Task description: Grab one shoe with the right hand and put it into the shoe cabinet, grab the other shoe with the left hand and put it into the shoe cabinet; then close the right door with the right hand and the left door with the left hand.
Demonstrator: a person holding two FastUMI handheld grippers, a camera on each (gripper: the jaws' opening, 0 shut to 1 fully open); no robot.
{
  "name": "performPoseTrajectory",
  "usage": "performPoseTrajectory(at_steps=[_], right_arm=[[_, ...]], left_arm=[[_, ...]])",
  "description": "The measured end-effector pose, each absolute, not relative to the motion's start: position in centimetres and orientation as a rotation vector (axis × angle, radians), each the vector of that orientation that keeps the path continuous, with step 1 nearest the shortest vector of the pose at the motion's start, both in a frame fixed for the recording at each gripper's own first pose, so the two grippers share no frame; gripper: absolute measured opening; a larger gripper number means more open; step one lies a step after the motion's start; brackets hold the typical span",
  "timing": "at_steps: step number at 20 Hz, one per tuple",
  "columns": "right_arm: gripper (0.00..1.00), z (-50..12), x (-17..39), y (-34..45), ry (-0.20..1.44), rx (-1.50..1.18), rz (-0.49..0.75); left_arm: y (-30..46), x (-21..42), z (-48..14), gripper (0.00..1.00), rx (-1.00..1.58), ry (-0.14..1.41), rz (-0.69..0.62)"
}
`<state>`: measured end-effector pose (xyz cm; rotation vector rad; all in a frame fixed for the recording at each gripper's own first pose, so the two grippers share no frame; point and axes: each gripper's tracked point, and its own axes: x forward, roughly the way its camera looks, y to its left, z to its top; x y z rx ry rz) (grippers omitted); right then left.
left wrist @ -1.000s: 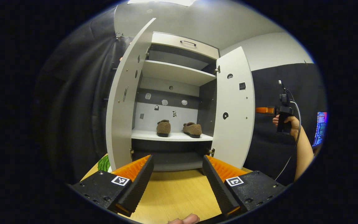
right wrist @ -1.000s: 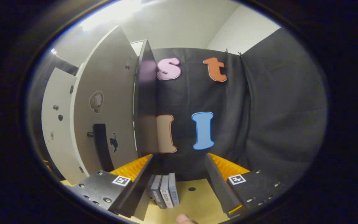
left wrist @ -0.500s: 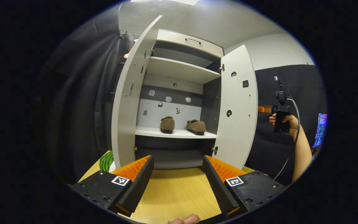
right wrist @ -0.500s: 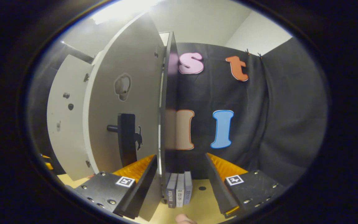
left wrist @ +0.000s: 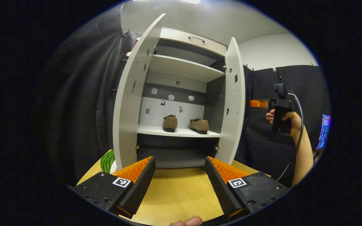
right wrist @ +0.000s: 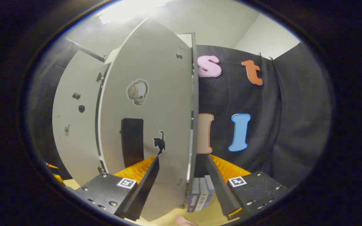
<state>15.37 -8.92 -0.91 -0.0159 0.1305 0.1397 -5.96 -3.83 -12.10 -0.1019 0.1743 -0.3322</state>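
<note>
Both shoes, one (left wrist: 170,122) to the left and the other (left wrist: 199,125) to the right, sit side by side on the middle shelf (left wrist: 178,132) of the shoe cabinet (left wrist: 184,67), so the step in hand looks to be shutting the right door (left wrist: 235,100). In the right gripper view that door (right wrist: 156,113) stands edge-on just ahead of the right gripper (right wrist: 181,177), whose fingers are spread apart with the door's free edge between them and nothing clamped; its black handle (right wrist: 132,145) lies just to one side. In the left gripper view the right gripper (left wrist: 264,104) sits just behind the door's outer face. To do this well, a flat push on the outer face near the free edge, following the hinge arc, should swing it home without the fingers catching the edge. The left gripper (left wrist: 179,177) hangs open over the wooden table (left wrist: 178,194), well short of the left door (left wrist: 130,97), which stands wide open.
</note>
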Motion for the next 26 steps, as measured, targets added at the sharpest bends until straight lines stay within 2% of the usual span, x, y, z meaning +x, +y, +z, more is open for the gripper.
performPoseTrajectory(at_steps=[2, 3, 5, 6, 8, 9, 11, 12, 14, 15, 16, 18, 19, 20, 21, 23, 24, 25, 26], right_arm=[[0.89, -0.8, 15.0, -5.6, 0.131, -0.031, 0.186], [0.89, -1.2, 14.8, -3.9, 0.140, -0.029, 0.205], [0.93, -1.0, 14.7, -1.9, 0.124, -0.039, 0.184], [0.91, -0.7, 14.4, -1.7, 0.109, -0.049, 0.166], [0.94, -0.5, 14.2, -0.7, 0.087, -0.053, 0.164], [0.94, -0.6, 13.9, -0.5, 0.081, -0.051, 0.166], [0.94, -0.8, 13.2, -0.4, 0.076, -0.053, 0.169], [0.92, -1.0, 12.7, -0.5, 0.077, -0.058, 0.166], [0.94, -1.5, 11.9, -0.8, 0.072, -0.055, 0.163], [0.94, -1.9, 11.5, -0.7, 0.072, -0.055, 0.167], [0.96, -2.4, 11.0, -0.7, 0.073, -0.058, 0.171], [0.93, -3.0, 10.1, -1.0, 0.064, -0.071, 0.163], [0.95, -3.1, 9.7, -1.1, 0.055, -0.082, 0.157], [0.93, -3.5, 9.2, -1.0, 0.048, -0.098, 0.156], [0.97, -3.6, 8.8, -0.9, 0.037, -0.110, 0.160], [0.96, -3.5, 7.7, -0.7, 0.013, -0.105, 0.158], [0.98, -3.5, 7.1, -0.8, 0.003, -0.092, 0.151], [0.98, -3.5, 6.6, -1.1, -0.002, -0.077, 0.125], [0.97, -3.4, 5.9, -2.0, -0.008, -0.057, 0.091]], left_arm=[[-3.1, -6.0, -12.0, 1.00, -0.091, 0.166, -0.317], [-2.6, -6.1, -12.0, 0.96, -0.089, 0.163, -0.307], [-1.9, -6.3, -12.2, 1.00, -0.086, 0.163, -0.294], [-1.5, -6.3, -12.3, 0.96, -0.083, 0.165, -0.287], [-0.3, -6.2, -12.4, 0.96, -0.073, 0.168, -0.265], [0.4, -5.9, -12.4, 0.93, -0.071, 0.168, -0.250], [2.0, -5.8, -12.2, 0.93, -0.068, 0.158, -0.222], [2.6, -5.7, -12.1, 0.96, -0.066, 0.147, -0.212], [4.2, -5.7, -11.7, 0.93, -0.060, 0.126, -0.190], [5.2, -5.7, -11.4, 0.96, -0.054, 0.116, -0.173], [6.4, -5.7, -11.2, 0.93, -0.052, 0.111, -0.147], [9.0, -5.4, -10.8, 0.96, -0.064, 0.090, -0.089], [10.4, -5.4, -10.4, 0.96, -0.074, 0.080, -0.066], [11.9, -5.6, -10.3, 0.96, -0.078, 0.067, -0.039], [13.5, -5.6, -10.1, 0.96, -0.073, 0.061, -0.008], [16.8, -5.1, -9.2, 0.96, -0.054, 0.056, 0.060], [18.2, -4.4, -8.6, 0.92, -0.051, 0.053, 0.081], [19.3, -3.6, -8.1, 0.96, -0.064, 0.049, 0.087], [20.2, -2.7, -7.6, 0.93, -0.075, 0.046, 0.089]])
